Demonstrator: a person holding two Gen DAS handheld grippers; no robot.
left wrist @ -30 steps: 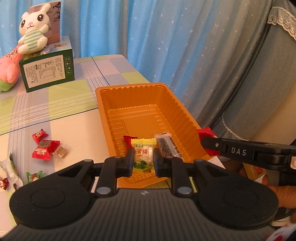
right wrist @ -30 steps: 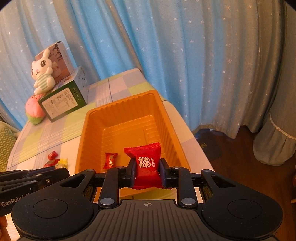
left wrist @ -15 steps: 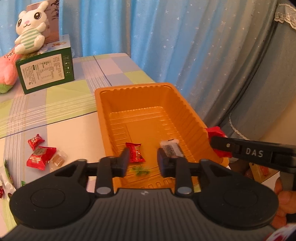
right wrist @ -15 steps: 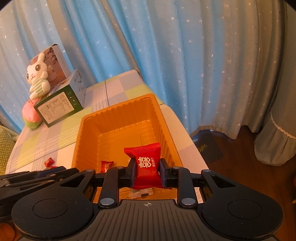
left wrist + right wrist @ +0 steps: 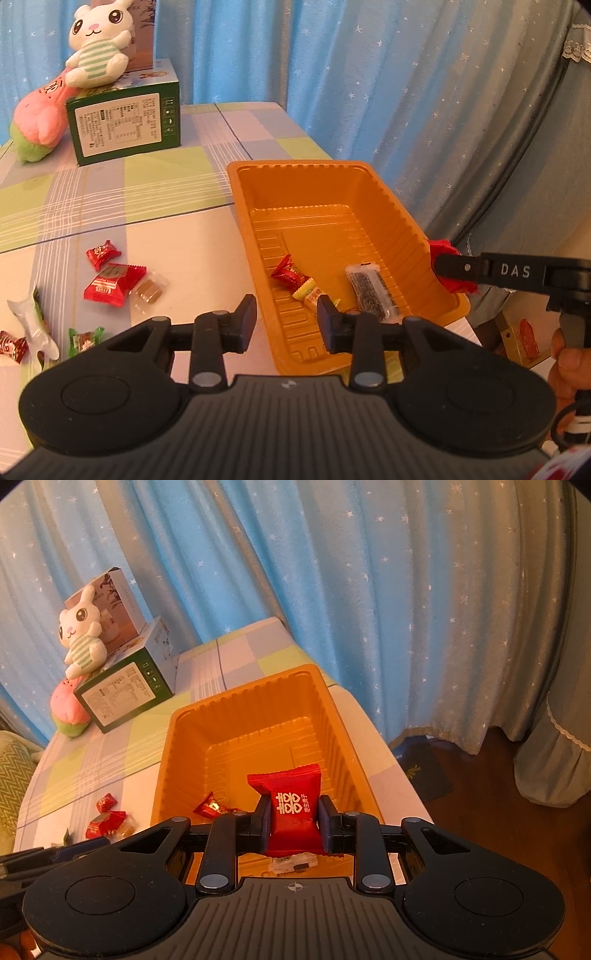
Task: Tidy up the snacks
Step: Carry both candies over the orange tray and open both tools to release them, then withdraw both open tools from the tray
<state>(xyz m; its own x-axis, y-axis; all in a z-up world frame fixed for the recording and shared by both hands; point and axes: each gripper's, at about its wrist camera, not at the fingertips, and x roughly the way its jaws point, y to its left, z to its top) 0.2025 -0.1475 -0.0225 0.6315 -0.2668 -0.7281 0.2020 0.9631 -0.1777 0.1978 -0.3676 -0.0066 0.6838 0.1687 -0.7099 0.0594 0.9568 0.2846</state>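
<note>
In the left wrist view, the left gripper point(image 5: 287, 323) hovered over the near left rim of the orange tray point(image 5: 402, 218), its fingers point(image 5: 243, 321) spread wide with nothing between them. Inside the tray lay a red candy point(image 5: 289, 274), a yellow candy point(image 5: 309, 293) touching it, and a dark bar in clear wrap point(image 5: 371, 291) a little to the right. On the table point(image 5: 177, 236), left of the tray, sat a loose group of sweets: a small red candy point(image 5: 102, 254), a larger red packet point(image 5: 112, 284), a clear-wrapped brown candy point(image 5: 148, 294) and a green candy point(image 5: 85, 339). The right gripper point(image 5: 450, 266) reached in from the right at the tray's far rim, pinching something red. A green box point(image 5: 125, 127) with a plush rabbit point(image 5: 98, 40) on top stood far back.

In the right wrist view, the right gripper point(image 5: 292, 821) had its fingers point(image 5: 263, 821) closed narrowly on a red packet with white characters point(image 5: 291, 810), held upright above the tray's point(image 5: 255, 716) near end. A red candy point(image 5: 209, 806) lay in the tray below and to the left.
</note>
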